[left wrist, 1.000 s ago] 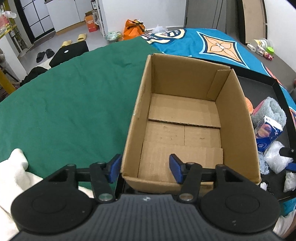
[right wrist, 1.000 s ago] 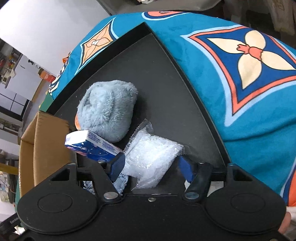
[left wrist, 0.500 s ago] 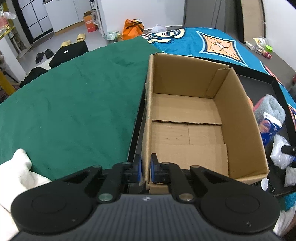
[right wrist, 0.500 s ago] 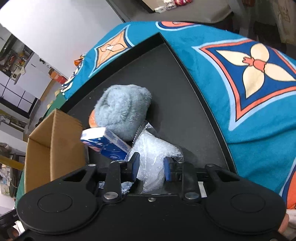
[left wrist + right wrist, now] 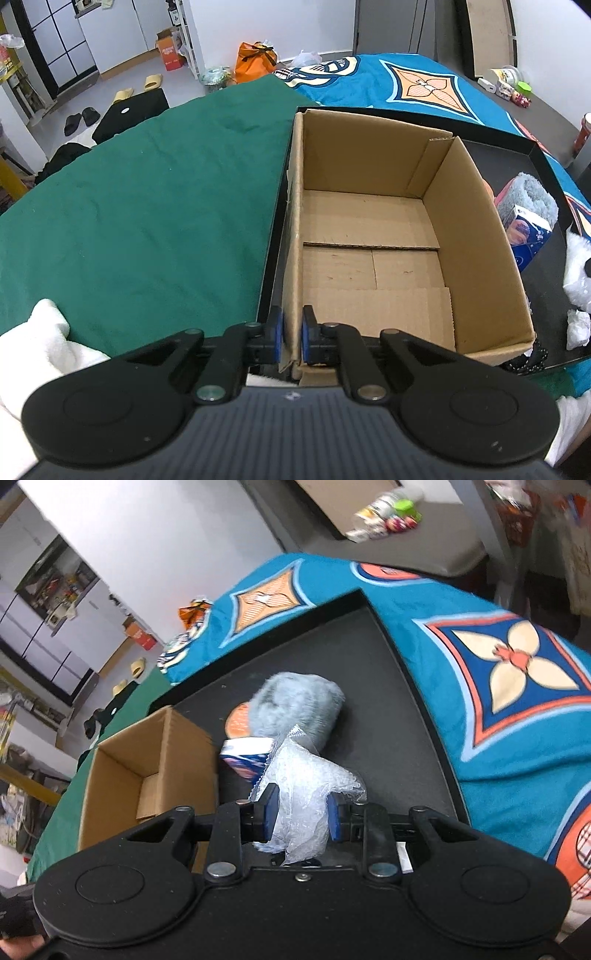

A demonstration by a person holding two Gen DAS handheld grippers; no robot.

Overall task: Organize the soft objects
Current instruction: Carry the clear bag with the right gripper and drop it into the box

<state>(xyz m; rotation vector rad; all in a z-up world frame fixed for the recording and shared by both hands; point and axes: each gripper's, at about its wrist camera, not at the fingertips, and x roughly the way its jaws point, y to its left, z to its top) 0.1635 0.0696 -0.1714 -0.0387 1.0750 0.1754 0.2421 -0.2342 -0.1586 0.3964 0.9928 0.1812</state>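
Cluttered bedroom behind. Left tool (image 5: 291,334) clamped on cardboard box (image 5: 469,236) wall, stiff. Right tool (image 5: 301,814) pinching plastic bag (image 5: 310,786): light, crushy, slippery; best gripped mid-bulk.

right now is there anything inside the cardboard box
No, the cardboard box shows only its bare flaps on the bottom in the left wrist view.

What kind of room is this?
Probably a lived-in room at home: slippers lie on the floor, white cabinets line the wall, and patterned and green cloths cover the table.
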